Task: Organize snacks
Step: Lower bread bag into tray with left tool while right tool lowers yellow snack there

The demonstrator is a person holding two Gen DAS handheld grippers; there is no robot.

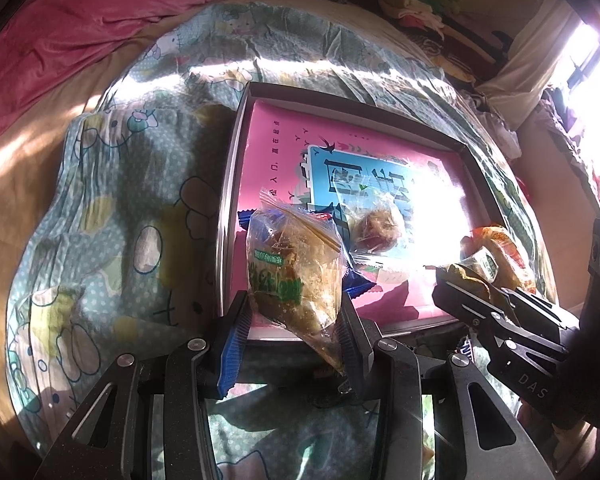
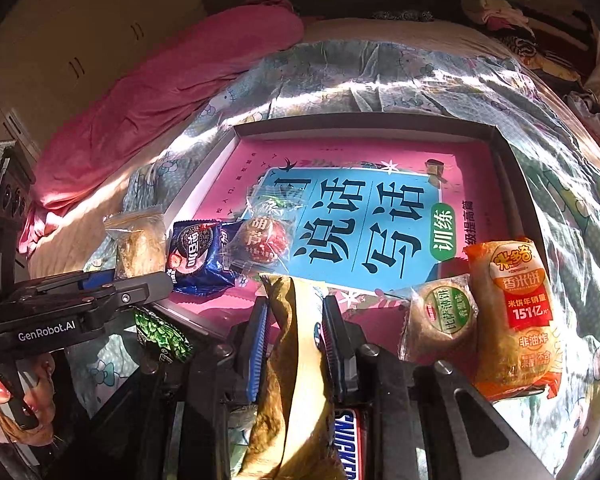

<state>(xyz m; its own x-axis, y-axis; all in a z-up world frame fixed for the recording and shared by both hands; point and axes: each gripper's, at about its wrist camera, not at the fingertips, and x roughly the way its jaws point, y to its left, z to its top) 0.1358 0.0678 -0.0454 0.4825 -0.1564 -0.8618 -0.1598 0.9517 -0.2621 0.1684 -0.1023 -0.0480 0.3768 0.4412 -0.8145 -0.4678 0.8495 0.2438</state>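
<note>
A clear-wrapped pastry packet (image 1: 296, 276) sat pinched in the left gripper (image 1: 296, 332) at lower centre of the left view, over the near edge of the pink-lined tray (image 1: 236, 168). The right gripper (image 2: 296, 344) clamped a gold-and-cream snack bag (image 2: 296, 364) at lower centre of its view. Judged mid-placement: each called for lowering into bare tray space, then opening. Both pointed forward over the tray, side by side.

Sun glare washes out the right half of the pink book (image 1: 260, 148) in the left wrist view. The Snickers bar (image 2: 350, 444) runs off the bottom edge, partly behind the yellow packet (image 2: 296, 360). The green wrapper (image 2: 160, 336) lies half hidden under the left gripper (image 2: 140, 280).
</note>
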